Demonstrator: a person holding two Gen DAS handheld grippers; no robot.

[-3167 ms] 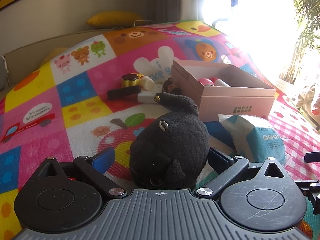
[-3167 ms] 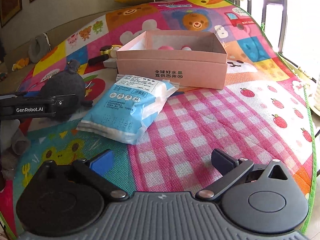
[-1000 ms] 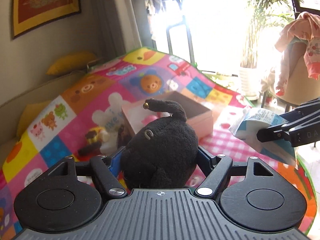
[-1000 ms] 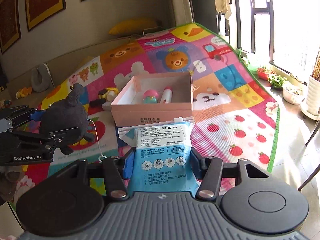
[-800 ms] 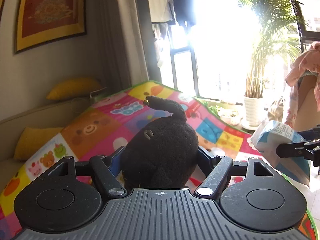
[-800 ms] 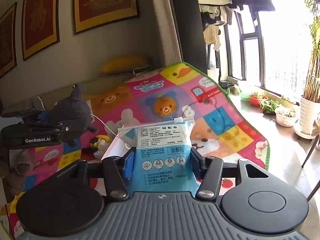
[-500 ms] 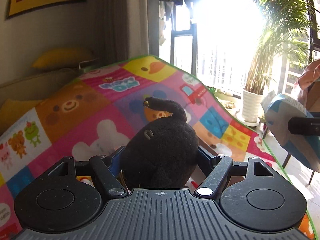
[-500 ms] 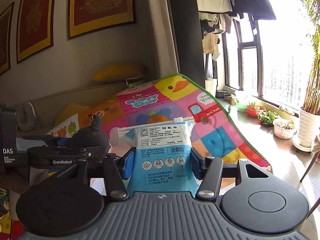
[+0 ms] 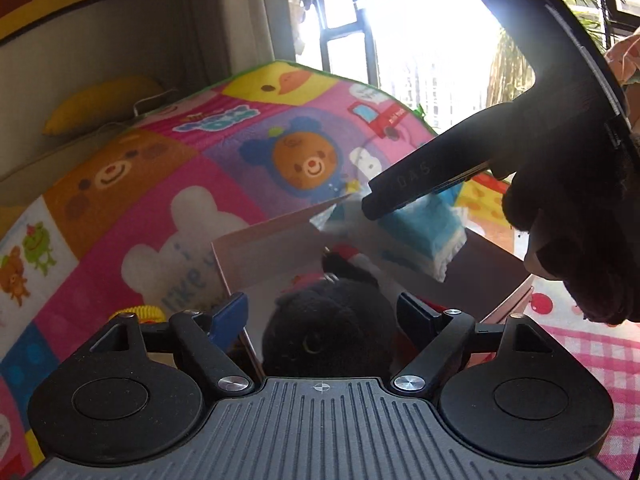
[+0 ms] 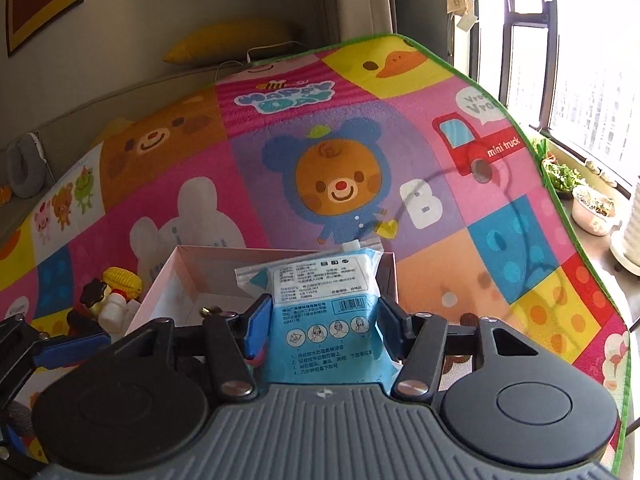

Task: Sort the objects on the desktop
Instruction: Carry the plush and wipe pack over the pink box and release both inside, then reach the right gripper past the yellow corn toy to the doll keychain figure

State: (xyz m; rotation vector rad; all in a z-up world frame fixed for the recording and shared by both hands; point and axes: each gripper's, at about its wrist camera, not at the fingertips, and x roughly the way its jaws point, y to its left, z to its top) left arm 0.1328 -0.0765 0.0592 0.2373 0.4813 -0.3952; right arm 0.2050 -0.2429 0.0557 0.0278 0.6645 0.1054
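Note:
A black plush toy (image 9: 324, 328) sits low inside the pink cardboard box (image 9: 272, 248). My left gripper (image 9: 322, 314) hangs over it with its jaws opening, and a gap shows on each side of the plush. Over the box's right part, my right gripper (image 10: 323, 316) holds a blue and white wipes pack (image 10: 320, 280). Its pads still touch the pack's sides while the jaws start opening. From the left wrist view the pack (image 9: 420, 232) hangs above the box under a dark gloved hand (image 9: 580, 220). A red and white item (image 9: 352, 254) lies in the box.
The box (image 10: 188, 272) stands on a colourful play mat (image 10: 340, 184) over a raised surface. Small toys (image 10: 116, 284) lie left of the box. A yellow cushion (image 10: 228, 40) rests against the back wall. The mat's green edge (image 10: 560, 200) drops toward potted plants by the window.
Both grippers swung in over the box and dipped. The left jaws spread and the plush sank from between them into the box. The right gripper carried the pack over the box.

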